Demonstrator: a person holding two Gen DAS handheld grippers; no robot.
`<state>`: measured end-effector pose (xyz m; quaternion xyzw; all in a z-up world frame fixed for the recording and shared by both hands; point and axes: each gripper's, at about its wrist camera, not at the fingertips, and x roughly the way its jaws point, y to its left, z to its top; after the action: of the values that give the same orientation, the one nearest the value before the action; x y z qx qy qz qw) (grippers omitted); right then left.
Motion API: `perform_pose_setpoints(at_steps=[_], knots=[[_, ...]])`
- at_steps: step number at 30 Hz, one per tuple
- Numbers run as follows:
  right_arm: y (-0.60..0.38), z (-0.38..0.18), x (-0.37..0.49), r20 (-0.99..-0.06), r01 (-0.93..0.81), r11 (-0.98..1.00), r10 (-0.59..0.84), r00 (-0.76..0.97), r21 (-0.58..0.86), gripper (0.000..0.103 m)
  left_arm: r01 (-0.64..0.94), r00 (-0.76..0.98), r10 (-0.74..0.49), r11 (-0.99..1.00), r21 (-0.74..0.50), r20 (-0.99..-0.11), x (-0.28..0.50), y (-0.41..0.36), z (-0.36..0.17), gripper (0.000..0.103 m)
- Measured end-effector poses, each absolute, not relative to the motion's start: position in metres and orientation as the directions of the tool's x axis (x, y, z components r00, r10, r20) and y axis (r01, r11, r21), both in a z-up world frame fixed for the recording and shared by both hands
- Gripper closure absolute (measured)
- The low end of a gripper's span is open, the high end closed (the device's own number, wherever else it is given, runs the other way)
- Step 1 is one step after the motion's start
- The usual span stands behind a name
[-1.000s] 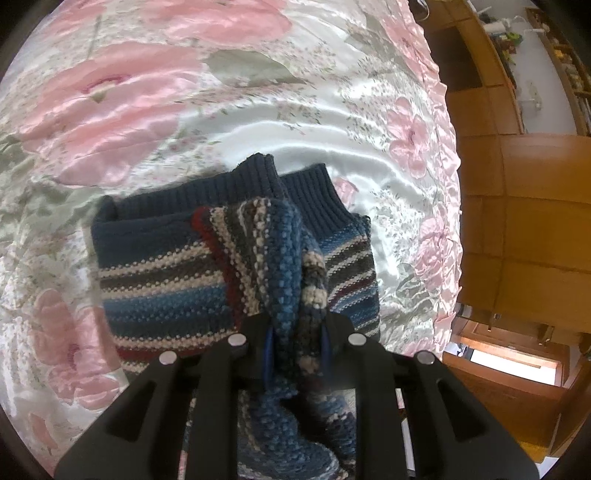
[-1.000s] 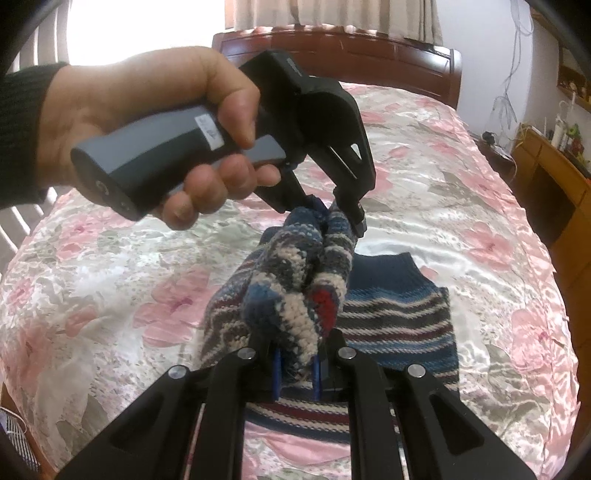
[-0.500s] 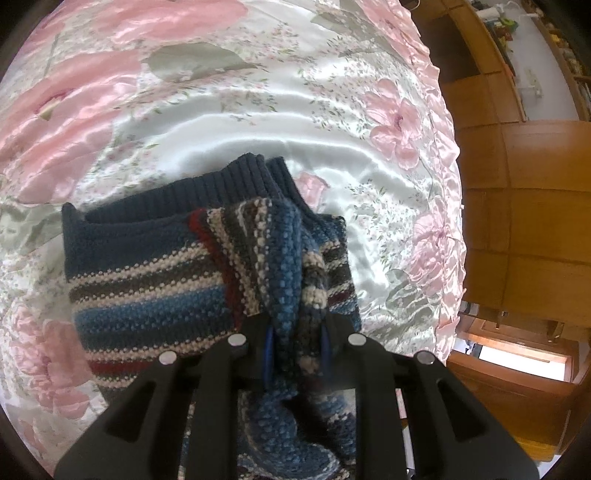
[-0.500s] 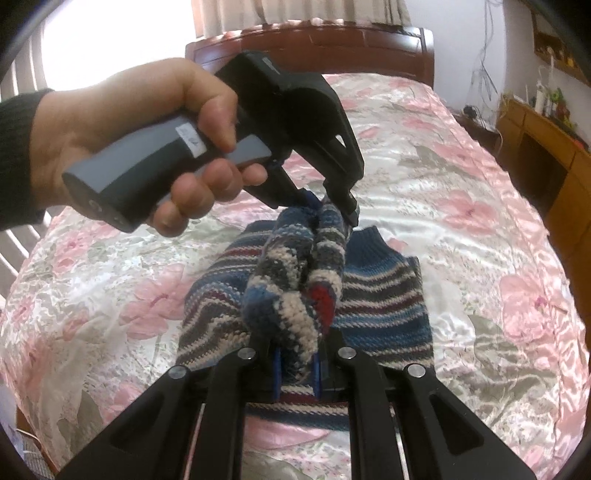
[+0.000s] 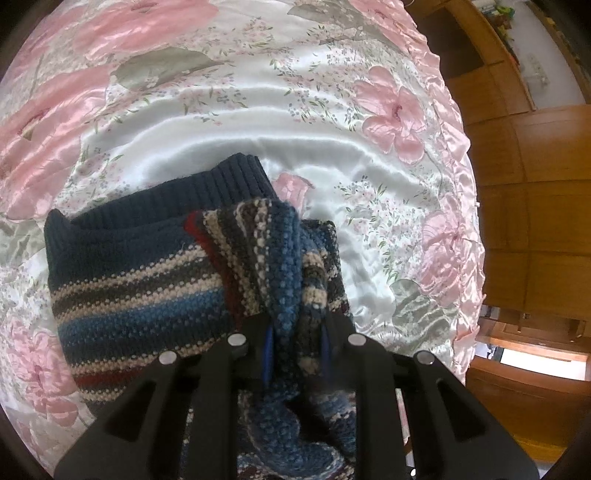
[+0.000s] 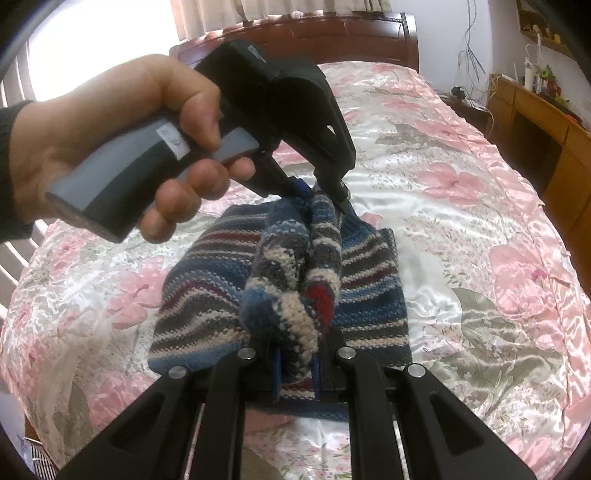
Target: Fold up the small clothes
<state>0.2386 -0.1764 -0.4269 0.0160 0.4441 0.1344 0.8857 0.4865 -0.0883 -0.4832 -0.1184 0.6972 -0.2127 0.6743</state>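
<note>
Satin bedspread (image 6: pixel 461 229), white with large pink flowers and grey-green leaves, rippled and glossy, spread over the whole bed; ruffled pink hem (image 5: pixel 469 221) along its edge in the left wrist view; dark wooden headboard (image 6: pixel 369 40) at the far end; pale curtains (image 6: pixel 280 11) above it, bright window (image 6: pixel 92 44) to the left; wooden desk (image 6: pixel 546 125) by the right wall, small bottles and bright oddments (image 6: pixel 543 79) on top, too small to tell apart; thin cables (image 6: pixel 472 48) hanging down the white wall; warm brown wooden floor (image 5: pixel 535 206) beside the bed.
</note>
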Motion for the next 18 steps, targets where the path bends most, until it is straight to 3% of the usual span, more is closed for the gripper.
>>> perform_pose_setpoints(at_steps=[18], knots=[[-0.213,-0.473,0.237,-0.798,-0.205,0.947,0.320,0.510,0.249,0.091,0.141,-0.033,-0.368,0.919,-0.369,-0.929,0.476,-0.126,-0.517,0.080]])
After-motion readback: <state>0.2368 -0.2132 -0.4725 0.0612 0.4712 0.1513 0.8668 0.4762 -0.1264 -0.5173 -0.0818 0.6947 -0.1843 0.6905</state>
